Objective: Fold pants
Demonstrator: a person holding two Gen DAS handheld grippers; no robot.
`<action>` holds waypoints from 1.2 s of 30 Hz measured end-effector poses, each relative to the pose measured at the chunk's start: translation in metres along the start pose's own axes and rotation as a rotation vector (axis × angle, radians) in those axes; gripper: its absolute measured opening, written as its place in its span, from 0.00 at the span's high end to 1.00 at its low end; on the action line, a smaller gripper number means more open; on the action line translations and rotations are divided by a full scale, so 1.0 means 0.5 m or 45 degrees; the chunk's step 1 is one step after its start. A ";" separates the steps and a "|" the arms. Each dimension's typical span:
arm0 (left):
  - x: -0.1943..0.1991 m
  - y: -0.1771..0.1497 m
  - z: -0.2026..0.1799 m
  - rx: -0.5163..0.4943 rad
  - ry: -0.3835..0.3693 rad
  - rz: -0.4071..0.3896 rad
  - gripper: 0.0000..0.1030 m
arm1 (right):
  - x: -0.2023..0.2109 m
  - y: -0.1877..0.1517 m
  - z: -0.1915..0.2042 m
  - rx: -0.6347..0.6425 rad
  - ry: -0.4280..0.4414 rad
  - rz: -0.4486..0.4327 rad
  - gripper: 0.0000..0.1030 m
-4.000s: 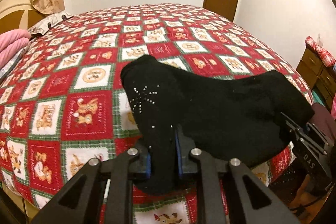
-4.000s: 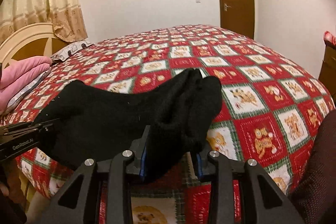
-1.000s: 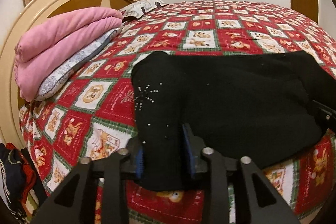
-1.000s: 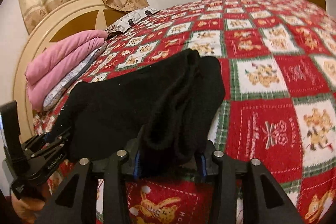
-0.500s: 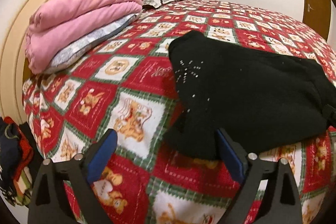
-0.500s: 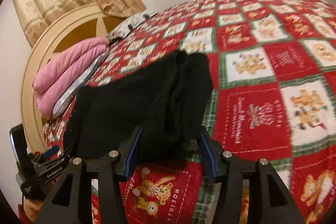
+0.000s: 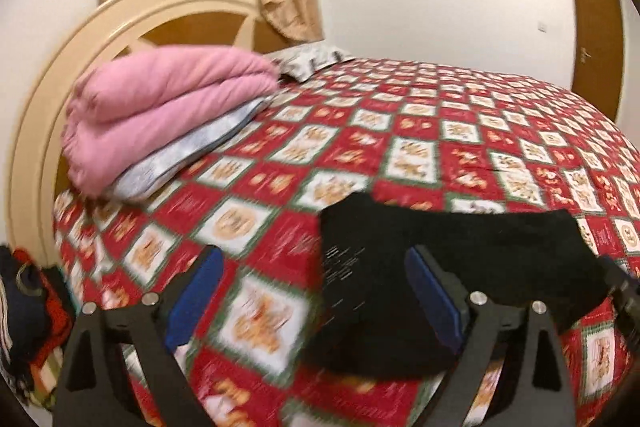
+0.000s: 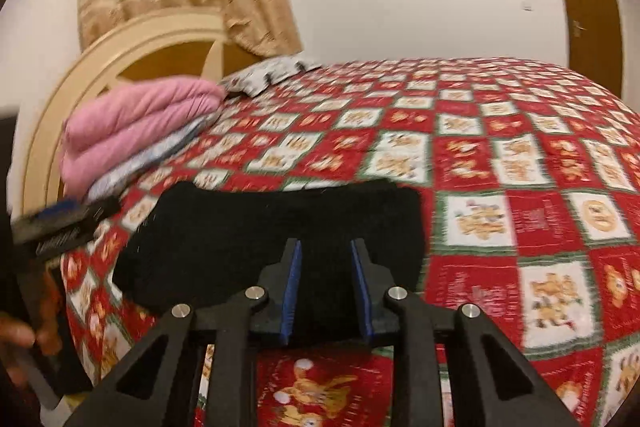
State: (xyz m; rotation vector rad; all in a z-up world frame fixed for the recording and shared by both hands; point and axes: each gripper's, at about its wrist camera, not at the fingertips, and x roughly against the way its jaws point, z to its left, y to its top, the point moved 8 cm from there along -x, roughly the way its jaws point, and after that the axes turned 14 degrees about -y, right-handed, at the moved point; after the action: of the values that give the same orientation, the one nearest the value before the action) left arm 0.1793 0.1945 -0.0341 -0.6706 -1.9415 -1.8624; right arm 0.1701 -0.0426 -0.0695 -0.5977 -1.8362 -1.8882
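Jaws apart, blurred pants (image 8: 280,227) seemingly folded.

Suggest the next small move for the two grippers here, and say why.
Probably draw both grippers back off the bed. The black pants lie folded and flat on the red quilt, and neither gripper holds them: the left gripper stands wide open beside their edge, and the right gripper is open with cloth only behind its gap. Nothing visible calls for another grasp.
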 end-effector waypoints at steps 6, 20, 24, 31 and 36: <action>-0.102 -0.055 -0.041 0.067 -0.088 0.197 0.08 | -0.045 -0.043 -0.019 0.035 -0.050 0.112 0.83; -0.140 -0.131 -0.011 0.143 -0.120 0.277 0.00 | -0.070 -0.031 -0.030 0.054 -0.081 0.107 0.90; -0.135 -0.126 -0.006 0.137 -0.108 0.284 0.00 | -0.029 -0.026 -0.036 -0.003 -0.054 0.059 0.87; -0.074 -0.113 0.023 0.128 -0.063 0.242 0.00 | 0.059 -0.016 -0.024 -0.012 -0.067 -0.069 0.77; -0.032 -0.128 0.086 0.205 -0.021 0.218 0.00 | 0.077 -0.034 0.000 -0.050 -0.003 -0.060 0.45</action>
State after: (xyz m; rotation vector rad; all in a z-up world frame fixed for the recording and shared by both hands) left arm 0.1584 0.2351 -0.0984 -0.7770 -1.9524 -1.5857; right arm 0.1290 -0.0426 -0.0606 -0.5744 -1.8336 -1.9587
